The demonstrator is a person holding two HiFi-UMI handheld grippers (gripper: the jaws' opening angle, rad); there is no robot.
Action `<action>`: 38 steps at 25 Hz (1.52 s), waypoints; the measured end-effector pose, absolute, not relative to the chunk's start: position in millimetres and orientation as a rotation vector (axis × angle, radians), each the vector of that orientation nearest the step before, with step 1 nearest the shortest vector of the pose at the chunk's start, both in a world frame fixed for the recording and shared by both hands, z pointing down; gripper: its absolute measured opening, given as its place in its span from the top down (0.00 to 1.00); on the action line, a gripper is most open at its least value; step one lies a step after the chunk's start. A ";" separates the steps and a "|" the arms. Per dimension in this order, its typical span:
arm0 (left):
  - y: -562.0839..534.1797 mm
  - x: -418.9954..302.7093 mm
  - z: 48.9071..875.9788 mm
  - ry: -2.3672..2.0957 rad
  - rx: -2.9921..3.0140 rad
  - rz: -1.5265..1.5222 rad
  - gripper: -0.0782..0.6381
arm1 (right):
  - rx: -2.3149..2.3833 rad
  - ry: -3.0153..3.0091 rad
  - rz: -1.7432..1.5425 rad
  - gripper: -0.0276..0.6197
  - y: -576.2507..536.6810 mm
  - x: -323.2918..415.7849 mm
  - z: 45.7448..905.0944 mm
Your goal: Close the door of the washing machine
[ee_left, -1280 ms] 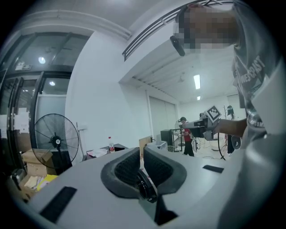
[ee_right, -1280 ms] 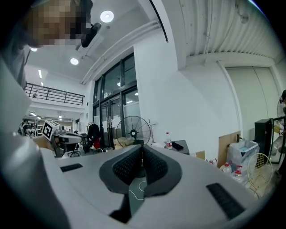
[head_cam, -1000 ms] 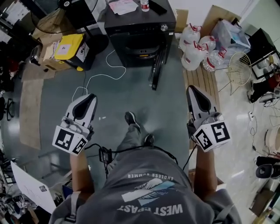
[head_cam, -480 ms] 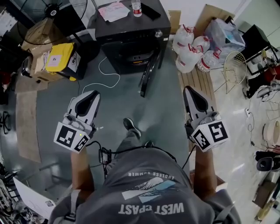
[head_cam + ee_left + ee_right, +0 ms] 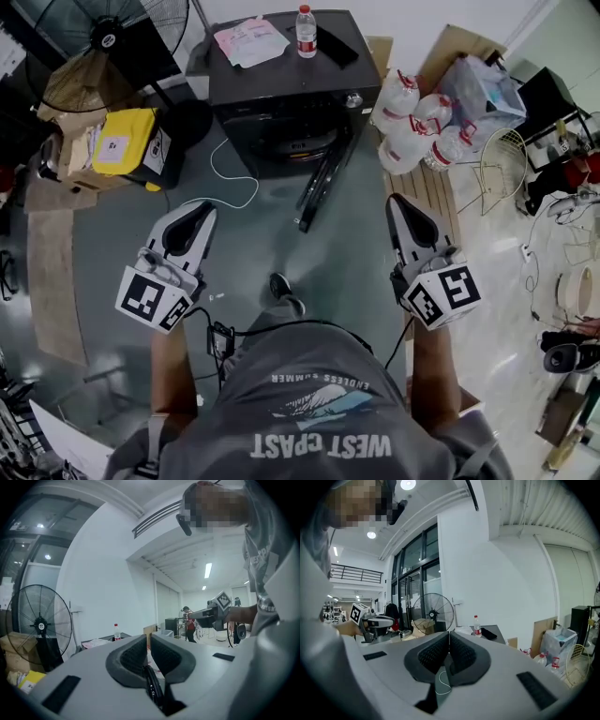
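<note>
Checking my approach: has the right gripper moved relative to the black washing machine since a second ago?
Yes. The right gripper has moved forward, closer to the black washing machine, with its jaws shut.

The washing machine has a dark, matt casing with a smooth, faintly shiny top. On that top stands a clear plastic bottle. Right of the machine are clear plastic jugs and brown cardboard. In front of it the grey floor is smooth with a dull sheen.

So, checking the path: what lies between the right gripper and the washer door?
Bare floor only, by the head view, up to the open door.
</note>
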State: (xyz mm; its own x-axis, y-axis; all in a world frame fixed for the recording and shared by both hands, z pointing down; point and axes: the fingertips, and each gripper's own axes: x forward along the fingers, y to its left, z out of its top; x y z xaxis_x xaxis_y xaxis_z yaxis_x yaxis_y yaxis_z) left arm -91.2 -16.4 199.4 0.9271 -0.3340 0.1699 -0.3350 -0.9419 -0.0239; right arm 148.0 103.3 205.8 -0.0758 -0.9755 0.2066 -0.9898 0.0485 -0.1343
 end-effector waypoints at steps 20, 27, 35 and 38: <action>-110.5 -60.5 242.3 -0.526 2.996 0.233 0.84 | 1.898 -2.298 0.411 0.91 -36.8 144.1 251.1; -129.0 -32.2 276.0 -0.626 2.922 0.235 0.84 | 1.746 -2.347 0.423 0.91 -80.5 167.0 280.5; -132.6 13.7 332.7 -0.587 2.855 0.275 0.84 | 1.463 -2.350 0.418 0.91 -116.6 178.3 332.8; -130.5 28.6 362.4 -0.559 2.833 0.330 0.83 | 1.322 -2.342 0.399 0.91 -125.8 174.0 360.2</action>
